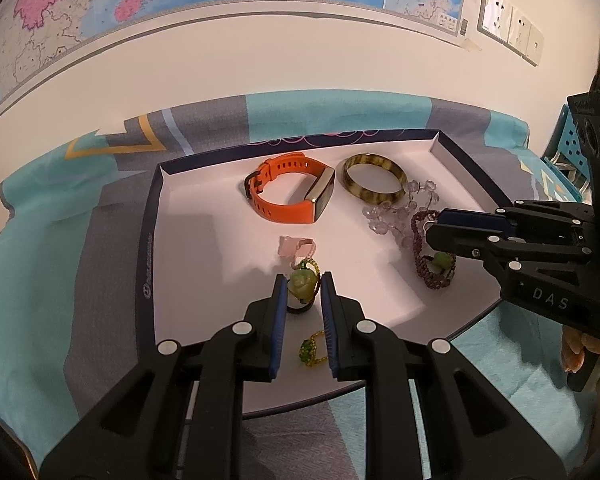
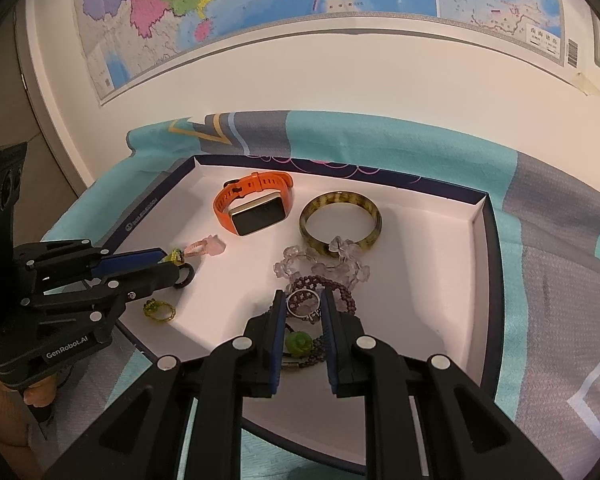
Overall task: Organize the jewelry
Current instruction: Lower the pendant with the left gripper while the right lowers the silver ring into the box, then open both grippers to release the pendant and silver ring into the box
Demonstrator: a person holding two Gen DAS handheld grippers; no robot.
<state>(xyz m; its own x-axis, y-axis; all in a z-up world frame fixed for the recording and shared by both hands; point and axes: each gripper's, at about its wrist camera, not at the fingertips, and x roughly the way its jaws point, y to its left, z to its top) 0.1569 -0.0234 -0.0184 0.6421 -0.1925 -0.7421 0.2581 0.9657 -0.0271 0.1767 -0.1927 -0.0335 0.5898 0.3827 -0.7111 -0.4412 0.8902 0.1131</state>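
- Gripping: our left gripper (image 1: 304,286) clamps the green rose ring (image 1: 301,285) at its fingertips.
- Our right gripper (image 2: 303,306) pinches the silver ring (image 2: 302,303); the beaded bracelet (image 2: 332,292) lies directly beneath.

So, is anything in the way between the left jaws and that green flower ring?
Nothing visible is. The left gripper already has its jaws closed on the green flower ring; the pink ring lies just beyond it, not between.
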